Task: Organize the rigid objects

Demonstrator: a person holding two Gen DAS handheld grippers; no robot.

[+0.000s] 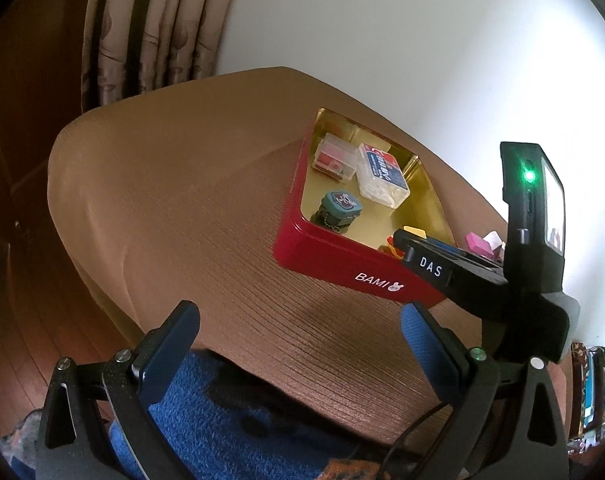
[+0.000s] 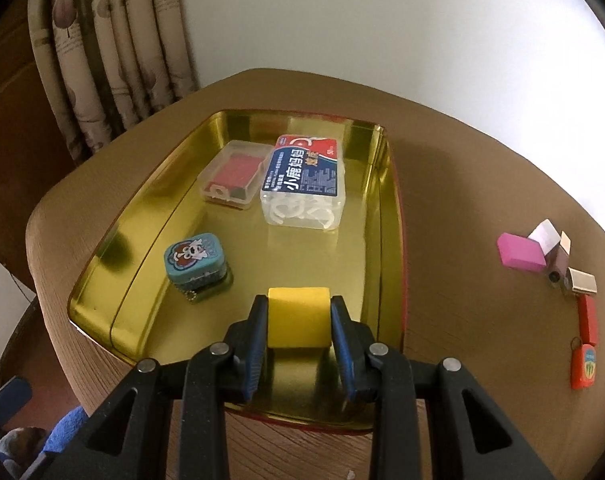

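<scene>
In the right wrist view, a curtain (image 2: 102,60) hangs at the upper left of the frame. Below it the brown tabletop (image 2: 462,184) carries an open tin (image 2: 114,264) with a gold inside, which fills the middle of the frame. Inside the tin, at left, sits a small teal box (image 2: 195,258) with a bead chain at its foot. Further up are a clear case (image 2: 234,176) with red contents and, touching its right side, a floss box (image 2: 304,184) with a blue and red label. At lower centre the right hand-held gripper (image 2: 298,320) is closed on a yellow block (image 2: 298,316), a pad pressed against each side, and holds it over the tin's near end. At the right of the frame, outside the tin, a pink block (image 2: 520,255) lies just beside a few small silvery pieces (image 2: 562,264). Below them lie a red piece (image 2: 587,322) and an orange tag (image 2: 583,366).

In the left wrist view, the left hand-held gripper (image 1: 298,324) hovers at the bottom of the frame with its jaws wide apart and nothing between them, above bare tabletop and a blue cloth (image 1: 222,420). The red-walled tin lies at centre right, where the right hand-held gripper reaches in over its near corner.
</scene>
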